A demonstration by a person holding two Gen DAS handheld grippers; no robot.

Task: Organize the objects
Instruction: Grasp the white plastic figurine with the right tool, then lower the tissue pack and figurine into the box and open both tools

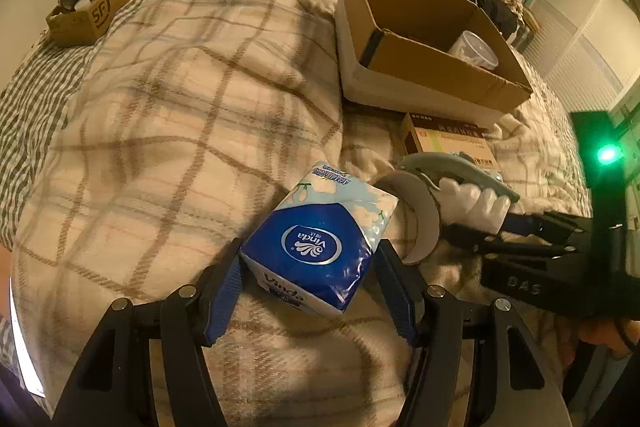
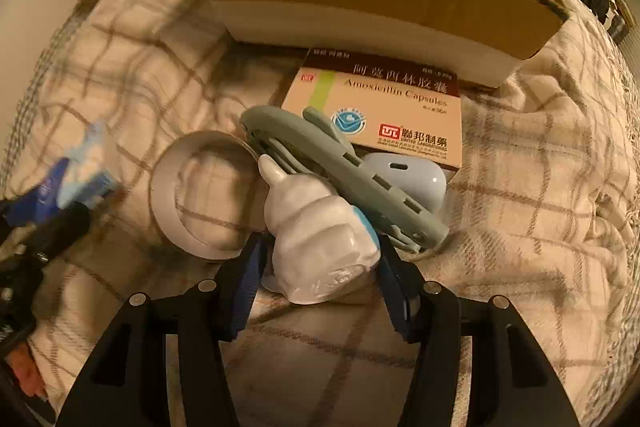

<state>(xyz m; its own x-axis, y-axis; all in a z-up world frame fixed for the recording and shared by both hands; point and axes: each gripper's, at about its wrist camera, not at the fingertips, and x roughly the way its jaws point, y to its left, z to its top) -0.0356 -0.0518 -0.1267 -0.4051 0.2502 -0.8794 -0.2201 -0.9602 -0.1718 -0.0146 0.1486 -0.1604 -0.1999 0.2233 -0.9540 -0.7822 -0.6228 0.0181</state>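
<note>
A plaid-blanketed bed (image 1: pixel 168 99) carries a cardboard box (image 1: pixel 420 63), medicine box (image 2: pixel 384 107) and tape roll (image 2: pixel 168 203).

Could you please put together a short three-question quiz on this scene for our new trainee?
1. True or false: the left gripper has its fingers on either side of the blue tissue pack.
2. Which thing lies between the right gripper fingers? A) medicine box B) white figurine C) tape ring
3. Fill in: inside the large cardboard box sits a clear plastic ____.

Key: 1 true; 2 B; 3 container.
</note>
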